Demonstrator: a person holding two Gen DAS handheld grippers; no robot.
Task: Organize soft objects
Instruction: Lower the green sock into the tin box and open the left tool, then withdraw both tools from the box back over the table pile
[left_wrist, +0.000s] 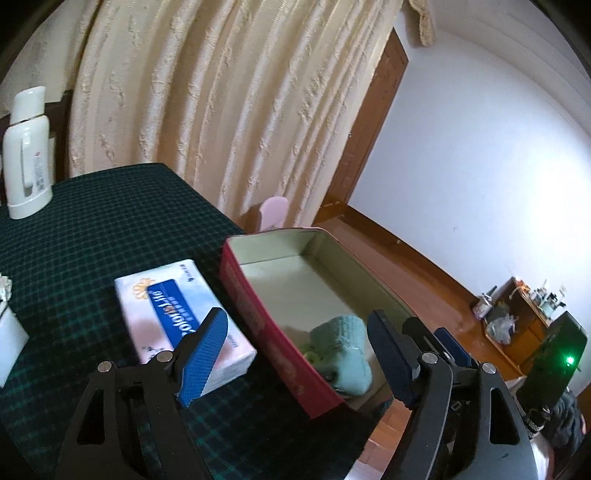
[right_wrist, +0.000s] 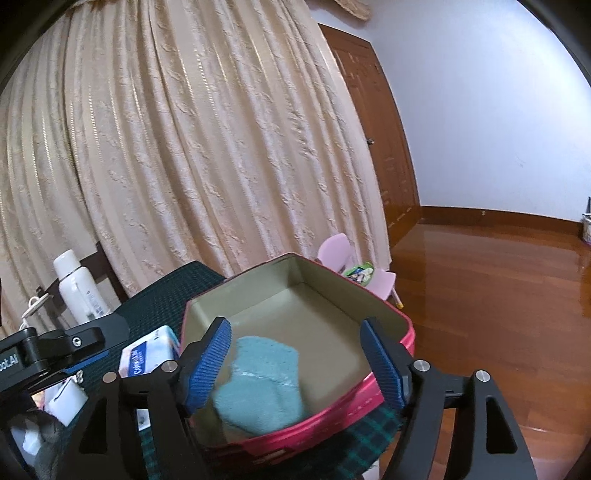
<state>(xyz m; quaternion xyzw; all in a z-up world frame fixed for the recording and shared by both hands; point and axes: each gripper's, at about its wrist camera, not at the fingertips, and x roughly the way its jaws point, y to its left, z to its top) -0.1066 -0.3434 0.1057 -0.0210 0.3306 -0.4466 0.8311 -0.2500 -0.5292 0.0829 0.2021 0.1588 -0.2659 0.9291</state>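
Left wrist view: the left gripper (left_wrist: 295, 354), fingers spread and empty, hovers over the red box (left_wrist: 258, 321) at the tabletop's edge, where a green sock (left_wrist: 343, 347) already lies; the tissue pack (left_wrist: 177, 314) waits beside it. The right gripper (right_wrist: 295, 363), likewise spread, holds nothing above that sock.

Green sock (left_wrist: 341, 350) partly behind red box (left_wrist: 266, 332) wall; tissue pack (left_wrist: 184, 314) print blurred.

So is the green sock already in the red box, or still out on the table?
In. The green sock lies on the floor of the red box, at its near end; neither gripper holds it.
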